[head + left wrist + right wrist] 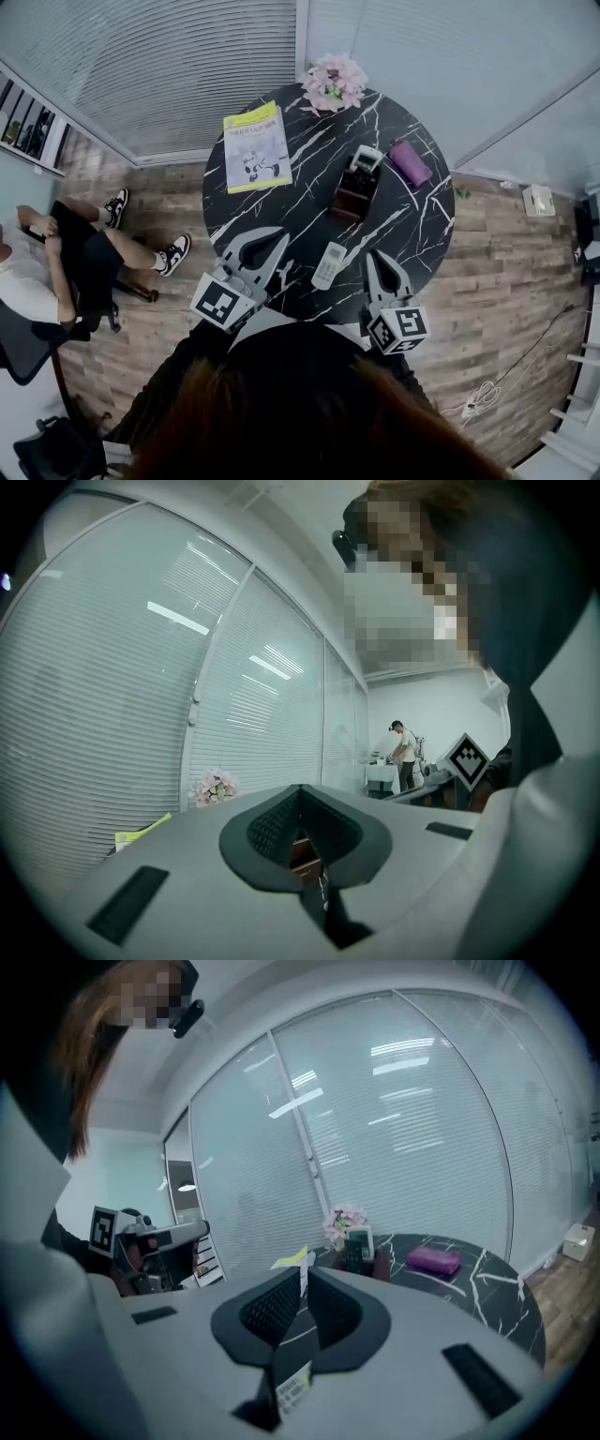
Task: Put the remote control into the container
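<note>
White plastic, flat on the black marble table (281, 202): remote (329, 265), not yet gripped, close to the near edge and between the two grippers. Runs lengthwise away from the person, tilted a little to the right, so that the far end aims roughly at the container (355, 192). Container well apart from it, farther in on the table, with what looks like another handset (366, 157) upright inside. Left gripper (279, 236): fully closed, empty, hovering off the remote's left side, tips about level with its far end. Right gripper (377, 258): closed to a thin slit, nothing in it, hanging just off the remote's right side, tips beside its far half. From the right gripper view, remote (292, 1387) low and slightly left of the jaws, keypad showing through the gap beneath them. Looks a shade nearer the right than the left, so probably the right's to take. Calls first for opening wide, since neither claw as set could straddle the body. Calls next for a short shift left and down, jaws across the narrow width and not along the length. Leaves then only a carry forward along much the same line to the container.
</note>
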Demonstrator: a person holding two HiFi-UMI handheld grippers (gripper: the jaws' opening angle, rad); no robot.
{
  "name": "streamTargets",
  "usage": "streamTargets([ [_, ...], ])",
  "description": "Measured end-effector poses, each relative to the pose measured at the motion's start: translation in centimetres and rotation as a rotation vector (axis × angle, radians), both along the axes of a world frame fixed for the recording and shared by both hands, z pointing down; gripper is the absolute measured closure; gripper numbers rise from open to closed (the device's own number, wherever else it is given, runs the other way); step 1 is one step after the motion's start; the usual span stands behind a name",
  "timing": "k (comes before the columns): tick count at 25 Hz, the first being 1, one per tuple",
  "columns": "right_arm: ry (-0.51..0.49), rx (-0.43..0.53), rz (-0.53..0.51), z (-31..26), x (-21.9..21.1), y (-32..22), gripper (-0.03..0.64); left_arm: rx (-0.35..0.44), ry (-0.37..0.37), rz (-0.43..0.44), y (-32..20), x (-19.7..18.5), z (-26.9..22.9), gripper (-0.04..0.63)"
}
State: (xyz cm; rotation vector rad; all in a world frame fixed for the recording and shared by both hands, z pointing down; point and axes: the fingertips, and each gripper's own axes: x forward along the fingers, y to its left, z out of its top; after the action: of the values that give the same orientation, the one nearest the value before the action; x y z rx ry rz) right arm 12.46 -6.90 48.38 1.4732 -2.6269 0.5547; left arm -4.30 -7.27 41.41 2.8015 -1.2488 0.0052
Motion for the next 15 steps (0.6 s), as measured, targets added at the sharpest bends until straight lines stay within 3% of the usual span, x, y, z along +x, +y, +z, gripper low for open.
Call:
streamTargets([
  [5,0.016,-0.184,-0.030,6.1,-1.2,-0.4,0.583,-0.008,-0.007,-0.004,0.4,0.0,0.2,0.586],
  [15,0.094,-0.421,-0.031,13.8,-2.5,-0.3,0.578,-0.002,0.024,-0.019,1.5,-0.3,0.5,0.586],
])
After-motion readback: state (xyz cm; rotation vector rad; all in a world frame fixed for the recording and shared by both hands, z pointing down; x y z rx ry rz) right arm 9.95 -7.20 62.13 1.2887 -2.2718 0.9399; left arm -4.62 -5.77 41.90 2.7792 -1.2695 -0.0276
